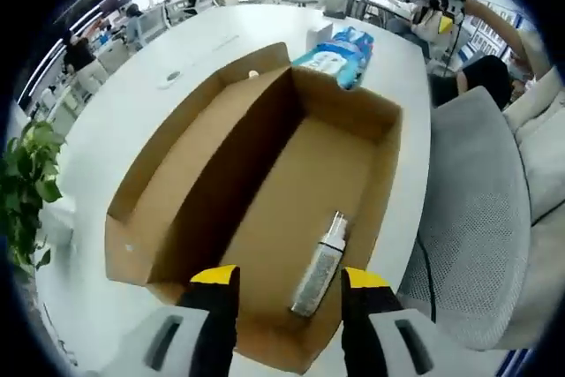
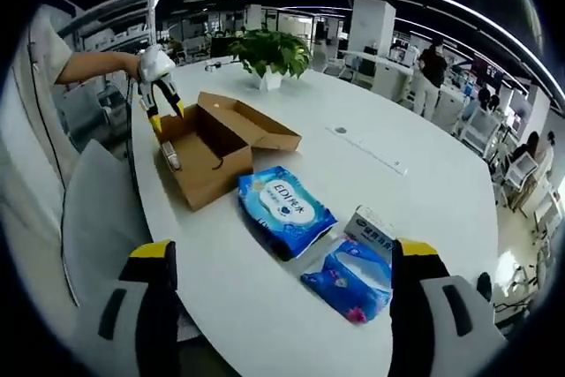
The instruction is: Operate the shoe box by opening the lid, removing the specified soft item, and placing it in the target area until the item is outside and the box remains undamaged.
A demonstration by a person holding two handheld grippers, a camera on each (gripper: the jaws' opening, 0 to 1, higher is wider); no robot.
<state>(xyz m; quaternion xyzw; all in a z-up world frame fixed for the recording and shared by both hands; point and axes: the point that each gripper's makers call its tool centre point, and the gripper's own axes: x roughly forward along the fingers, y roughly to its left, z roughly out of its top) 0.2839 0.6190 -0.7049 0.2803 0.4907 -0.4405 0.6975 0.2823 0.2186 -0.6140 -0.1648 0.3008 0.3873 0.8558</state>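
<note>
Left hand-held gripper (image 1: pixel 288 293) hovered above the near end of the shoe box (image 1: pixel 265 209), jaws spread, nothing between them. In the right gripper view the same gripper (image 2: pixel 164 108) hung over the box's far end, held by a bare forearm reaching in from the left. Box lid (image 1: pixel 190 147) was folded back, standing open along one long side. Inside, a small spray bottle (image 1: pixel 320 267) lay on the box floor, close to the near end wall; the remaining floor was bare cardboard.

Right hand-held gripper (image 2: pixel 282 284) was held low over the white desk (image 2: pixel 424 165), jaws wide apart and empty. Beyond it, well apart from the box's end, lay a blue wipes pack (image 2: pixel 284 209). A darker blue soft pack (image 2: pixel 349 280) and a small carton (image 2: pixel 375 229) lay beside it. A grey chair (image 1: pixel 481 218) stood against the desk edge beside the box.
</note>
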